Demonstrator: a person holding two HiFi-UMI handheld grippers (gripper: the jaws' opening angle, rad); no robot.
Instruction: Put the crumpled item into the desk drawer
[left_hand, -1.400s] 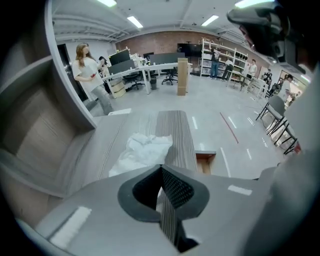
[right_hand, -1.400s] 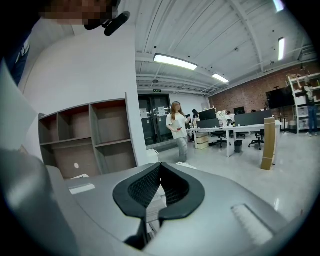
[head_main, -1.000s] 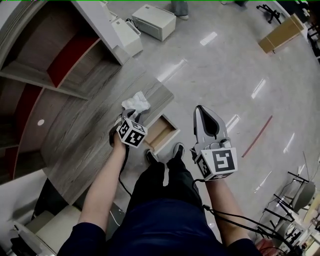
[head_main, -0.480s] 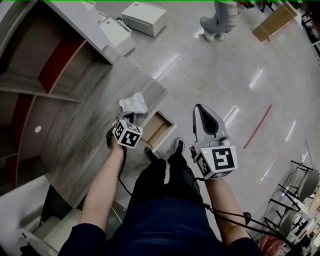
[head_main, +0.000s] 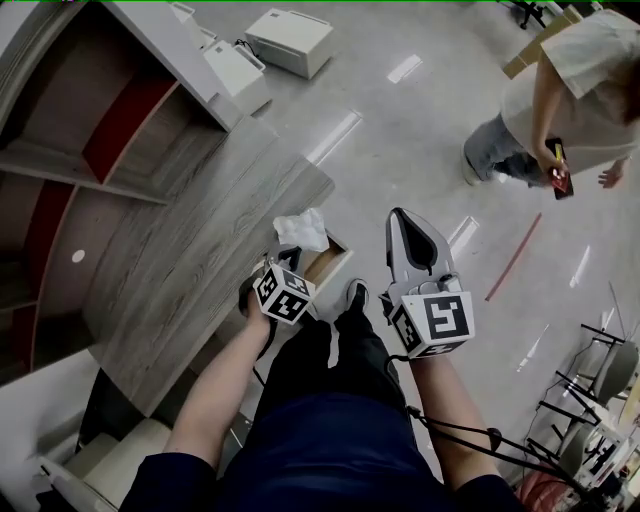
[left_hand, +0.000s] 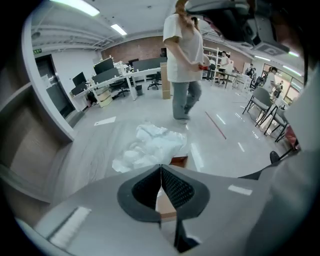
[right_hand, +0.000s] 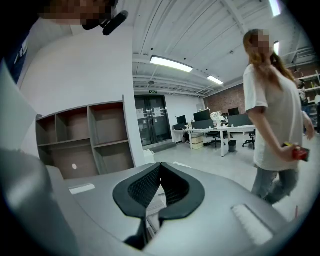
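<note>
looks like the left gripper (head_main: 288, 258) is pinched shut on the near edge of the crumpled paper (head_main: 302, 229), which sits at the desk (head_main: 200, 250) lip dead ahead of its tips, open drawer (head_main: 322, 268) right beside it, while the right gripper (head_main: 404, 220) hangs clenched on nothing, farther off

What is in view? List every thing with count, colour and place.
crumpled item: one, white, at the desk's edge by the drawer
drawer: one, light wood inside, open, desk front
desk: one, grey wood-grain, left
shelf unit: one, grey-brown with red panels, upper left
cabinets: two, white, on the floor at top
bystander: one, pale top, upper right
left gripper: one, grey, fingers shut on the crumpled item
right gripper: one, grey, fingers shut, empty, over the floor
</note>
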